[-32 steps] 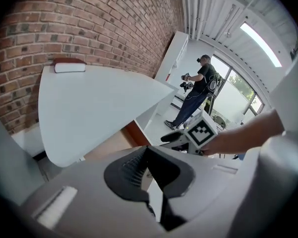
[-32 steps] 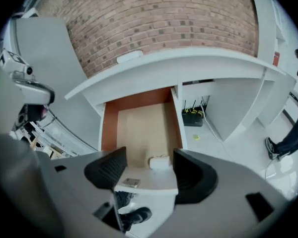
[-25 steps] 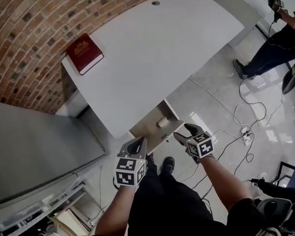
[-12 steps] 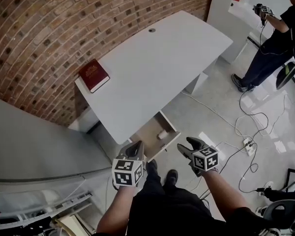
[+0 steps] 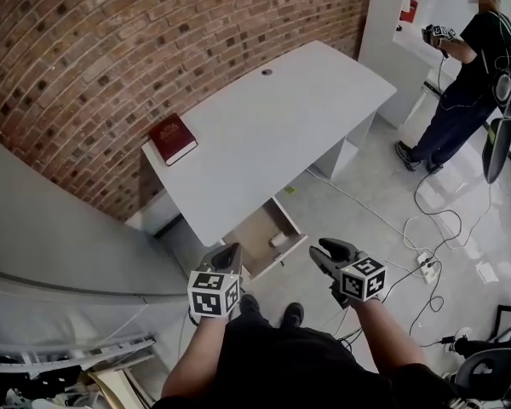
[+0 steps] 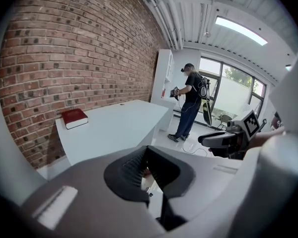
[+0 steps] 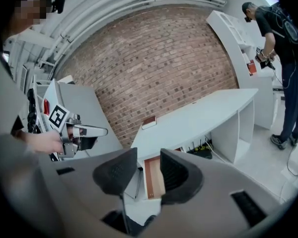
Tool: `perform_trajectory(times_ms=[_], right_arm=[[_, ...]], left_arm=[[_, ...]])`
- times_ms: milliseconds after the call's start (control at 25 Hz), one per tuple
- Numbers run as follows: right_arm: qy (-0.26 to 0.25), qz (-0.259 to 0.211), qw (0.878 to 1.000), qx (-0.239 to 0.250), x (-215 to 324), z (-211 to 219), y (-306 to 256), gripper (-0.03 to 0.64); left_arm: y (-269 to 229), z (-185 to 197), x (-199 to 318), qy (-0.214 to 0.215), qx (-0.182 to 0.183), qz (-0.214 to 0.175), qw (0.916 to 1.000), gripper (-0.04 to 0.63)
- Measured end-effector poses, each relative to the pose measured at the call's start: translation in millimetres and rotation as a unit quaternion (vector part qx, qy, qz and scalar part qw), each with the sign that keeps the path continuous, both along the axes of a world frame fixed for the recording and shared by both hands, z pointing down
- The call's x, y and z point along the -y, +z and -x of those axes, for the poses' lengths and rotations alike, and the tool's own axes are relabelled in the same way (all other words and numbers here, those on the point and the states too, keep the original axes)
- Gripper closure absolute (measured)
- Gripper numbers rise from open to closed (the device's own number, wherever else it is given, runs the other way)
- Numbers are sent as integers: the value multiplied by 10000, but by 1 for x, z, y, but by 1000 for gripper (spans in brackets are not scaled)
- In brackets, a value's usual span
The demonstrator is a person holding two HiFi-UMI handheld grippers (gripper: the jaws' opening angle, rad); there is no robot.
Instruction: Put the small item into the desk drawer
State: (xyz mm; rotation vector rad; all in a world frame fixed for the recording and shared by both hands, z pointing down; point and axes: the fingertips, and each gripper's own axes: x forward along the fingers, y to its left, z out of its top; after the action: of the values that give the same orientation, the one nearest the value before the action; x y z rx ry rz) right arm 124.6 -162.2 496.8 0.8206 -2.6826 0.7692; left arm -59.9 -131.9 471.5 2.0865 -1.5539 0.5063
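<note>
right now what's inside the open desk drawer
A single small pale item lies on the brown floor of the drawer, toward its front. The rear of the drawer runs under the desk top, so anything back there is hidden.

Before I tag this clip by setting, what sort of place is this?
Probably an office or lab workspace: a white desk with an open drawer against a brick wall, cables trailing across the floor.

brick wall (image 5: 153, 41) at eleven o'clock; glossy pale floor (image 5: 383, 186) with cables (image 5: 370, 216) at three; white shelf (image 5: 379, 24) at one.
</note>
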Motion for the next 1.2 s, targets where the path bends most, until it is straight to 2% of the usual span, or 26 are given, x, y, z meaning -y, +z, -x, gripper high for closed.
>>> perform_trajectory(times_ms=[240,440,800,1200], right_arm=[[3,-231,9997,36,-15,-4,-28,523],[177,-300,9992,194,-9,8,-41,545],[413,-725,9953,481,4,72,-86,565],[433,-1363,9877,635,0,108,-151,594]], left_arm=[[-14,17,-7,-140,-55,-147,9998,583],[-26,48,-6,-217,-59,-294,9993,583],[-55,115,-6,-153,34,-572,9982,583],[-112,147,12,-17,17,-1262,9920,583]])
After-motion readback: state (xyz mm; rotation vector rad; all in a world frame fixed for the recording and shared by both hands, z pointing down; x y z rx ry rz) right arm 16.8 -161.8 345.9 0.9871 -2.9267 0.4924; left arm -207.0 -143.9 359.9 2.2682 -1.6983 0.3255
